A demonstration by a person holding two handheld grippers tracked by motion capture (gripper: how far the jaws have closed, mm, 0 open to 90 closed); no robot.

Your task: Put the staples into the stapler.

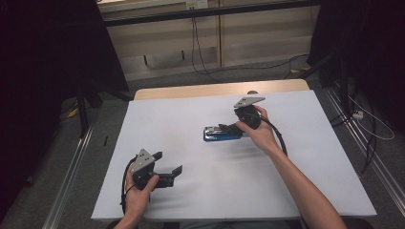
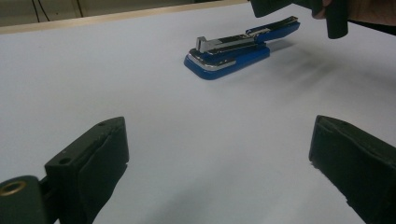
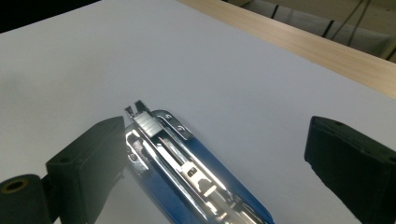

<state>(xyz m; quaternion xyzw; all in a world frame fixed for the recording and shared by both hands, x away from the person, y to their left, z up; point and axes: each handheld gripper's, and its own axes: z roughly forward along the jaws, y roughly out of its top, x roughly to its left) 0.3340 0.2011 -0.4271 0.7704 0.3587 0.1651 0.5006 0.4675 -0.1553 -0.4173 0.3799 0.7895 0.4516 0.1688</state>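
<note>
No words or brand to read on anything. L gripper [image 1: 167,164] sits near the table's front left, jaws wide open w/ nothing in them. A blue stapler [image 1: 222,133] w/ its shiny metal top swung open lies flat mid-table. R gripper [image 1: 237,125] is at its right end, jaws wide, not pinching; stapler lies between them. White table [image 1: 191,200], wood edge at back, grey floor, cables.
</note>
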